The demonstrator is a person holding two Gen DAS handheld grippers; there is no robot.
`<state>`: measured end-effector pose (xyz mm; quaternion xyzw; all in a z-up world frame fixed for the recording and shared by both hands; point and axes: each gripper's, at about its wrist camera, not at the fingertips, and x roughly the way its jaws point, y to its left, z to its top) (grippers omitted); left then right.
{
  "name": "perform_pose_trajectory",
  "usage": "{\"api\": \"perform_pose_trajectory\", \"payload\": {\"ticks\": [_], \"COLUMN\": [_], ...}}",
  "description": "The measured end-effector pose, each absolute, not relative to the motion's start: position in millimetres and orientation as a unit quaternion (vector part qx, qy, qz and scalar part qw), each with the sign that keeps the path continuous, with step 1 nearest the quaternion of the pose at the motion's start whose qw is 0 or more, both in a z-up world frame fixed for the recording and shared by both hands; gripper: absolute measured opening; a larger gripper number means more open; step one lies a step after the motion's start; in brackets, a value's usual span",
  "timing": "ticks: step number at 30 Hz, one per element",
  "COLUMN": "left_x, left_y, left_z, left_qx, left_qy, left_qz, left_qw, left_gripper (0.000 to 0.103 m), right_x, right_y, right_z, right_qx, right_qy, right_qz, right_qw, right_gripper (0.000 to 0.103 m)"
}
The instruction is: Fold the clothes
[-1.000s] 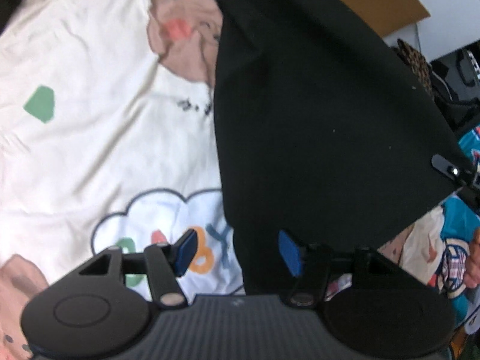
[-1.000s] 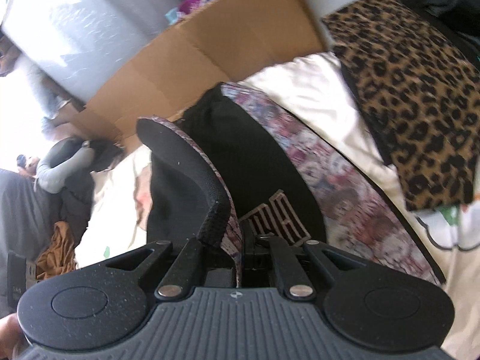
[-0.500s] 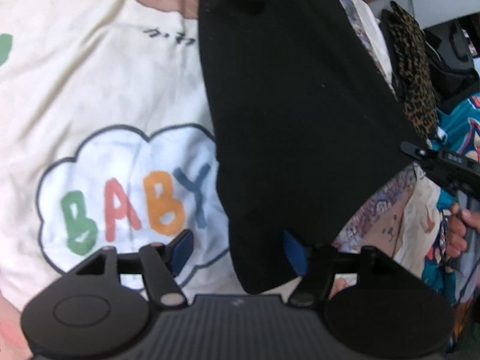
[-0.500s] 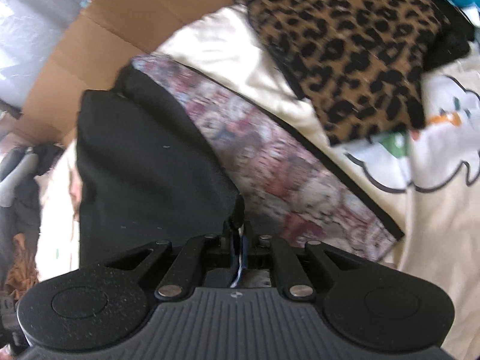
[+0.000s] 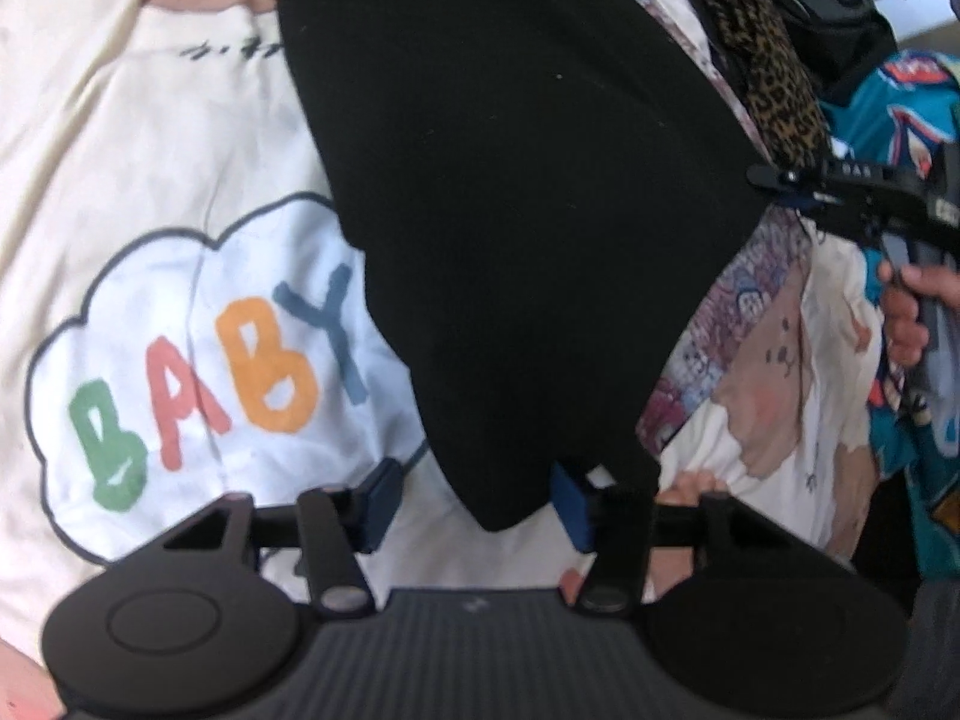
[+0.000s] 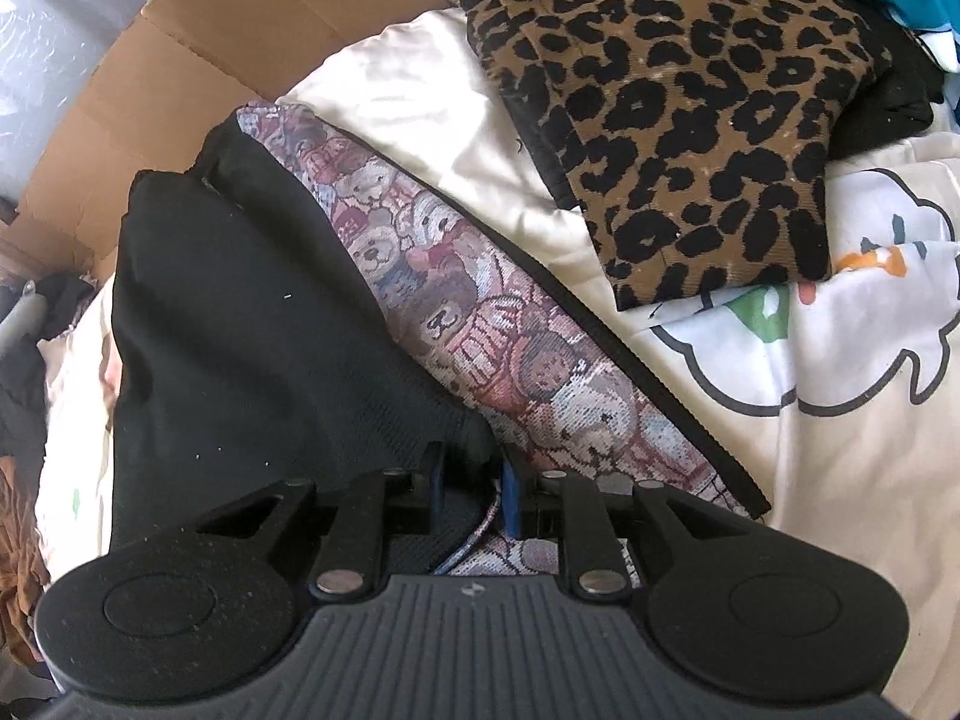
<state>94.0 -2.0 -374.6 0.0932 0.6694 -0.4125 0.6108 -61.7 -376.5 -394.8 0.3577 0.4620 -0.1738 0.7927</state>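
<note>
Here the black garment lies spread over the cream bedsheet with its "BABY" cloud print, its plain side doubled over so that the bear-patterned face shows only as a strip along the far edge. One corner points down between the fingers of the left gripper; the other end sits at the right gripper. So a fold is already laid in the cloth, and the step in hand looks like setting that fold down and squaring it.

The left gripper stands wide open, its blue pads well apart on either side of the black corner, gripping nothing. The right gripper's pads are close together with a fold of black knit and patterned cloth between them; a narrow gap shows, so I judge it only just holding, or letting go. I cannot settle which.

If another fold is to follow, the next move calls for a clean pinch on a free corner by each gripper, with the edges kept level so the layers do not slide apart.

Both grippers sit low over the bed, pointing along the cloth from opposite ends. In the left wrist view the right gripper reaches in from the side, a person's hand wrapped on its handle. A leopard-print piece lies beyond, and a cardboard box behind.
</note>
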Motion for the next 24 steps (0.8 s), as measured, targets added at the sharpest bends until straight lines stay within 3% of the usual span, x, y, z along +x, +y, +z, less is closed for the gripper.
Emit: {"api": "perform_pose_trajectory", "payload": {"ticks": [5, 8, 9, 10, 13, 24], "left_x": [96.3, 100.2, 100.9, 102.4, 105.6, 110.5], "left_y": [-8.4, -10.2, -10.8, -10.4, -9.0, 7.2], "left_z": [-382.6, -384.6, -387.0, -387.7, -385.4, -329.0], "left_qx": [0.088, 0.081, 0.075, 0.07, 0.059, -0.021], "left_qy": [0.675, 0.678, 0.68, 0.683, 0.685, 0.665], "left_qz": [-0.413, -0.406, -0.401, -0.4, -0.404, -0.47], "left_qw": [0.606, 0.607, 0.609, 0.608, 0.604, 0.581], "left_gripper": [0.053, 0.045, 0.038, 0.021, 0.007, 0.003], "right_x": [-58.3, -57.2, -56.9, -57.1, -57.1, -72.1], "right_y": [-375.2, -374.3, -373.9, -373.6, -372.6, -373.4], "right_z": [-396.4, -397.4, -398.1, -398.4, -394.7, -344.1], "right_qx": [0.346, 0.338, 0.336, 0.337, 0.334, 0.318], "right_qy": [0.467, 0.47, 0.471, 0.471, 0.469, 0.427], "right_qz": [-0.171, -0.168, -0.166, -0.165, -0.162, -0.135], "right_qw": [0.796, 0.798, 0.798, 0.799, 0.802, 0.835], "right_gripper": [0.018, 0.008, 0.005, 0.004, 0.004, 0.003]}}
